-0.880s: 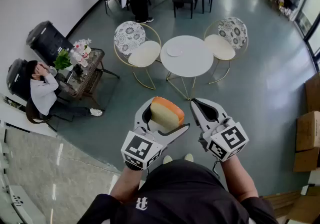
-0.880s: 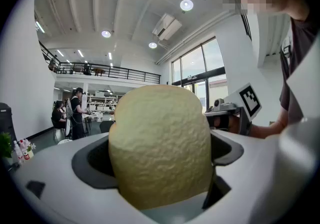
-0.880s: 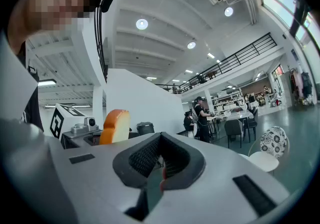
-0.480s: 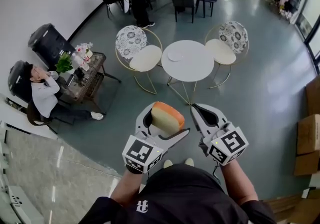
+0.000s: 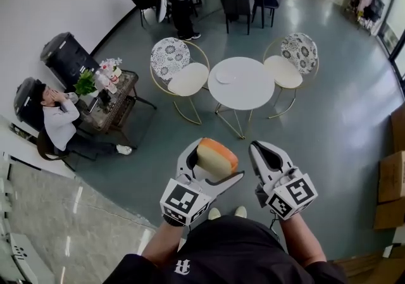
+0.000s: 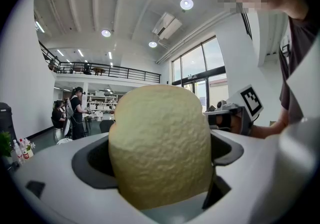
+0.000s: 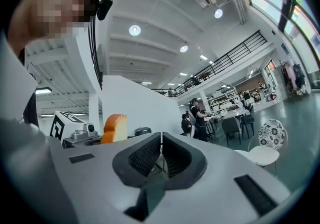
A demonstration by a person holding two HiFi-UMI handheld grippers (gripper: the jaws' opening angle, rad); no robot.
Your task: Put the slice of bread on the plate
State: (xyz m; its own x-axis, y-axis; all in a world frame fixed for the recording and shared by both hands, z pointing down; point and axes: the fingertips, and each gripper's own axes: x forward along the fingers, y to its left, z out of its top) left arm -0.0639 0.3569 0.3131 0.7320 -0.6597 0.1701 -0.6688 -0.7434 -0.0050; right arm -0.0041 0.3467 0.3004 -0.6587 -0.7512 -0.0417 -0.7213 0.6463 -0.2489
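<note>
We are holding the slice of bread (image 5: 217,155) in our left gripper (image 5: 212,166), low in the centre of the head view, with the jaws standing wide and pressing on the slice from both sides. Our right gripper (image 5: 266,153), just to the right of it, is carrying nothing, its ribbed jaws closed together. The plate (image 5: 225,76) is sitting on the round white table (image 5: 250,90) in the upper middle of the frame, well apart from the bread.

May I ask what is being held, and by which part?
Left claw grips the pale, orange-crusted bread slice by its lower sides; right claw holds nothing.
</note>
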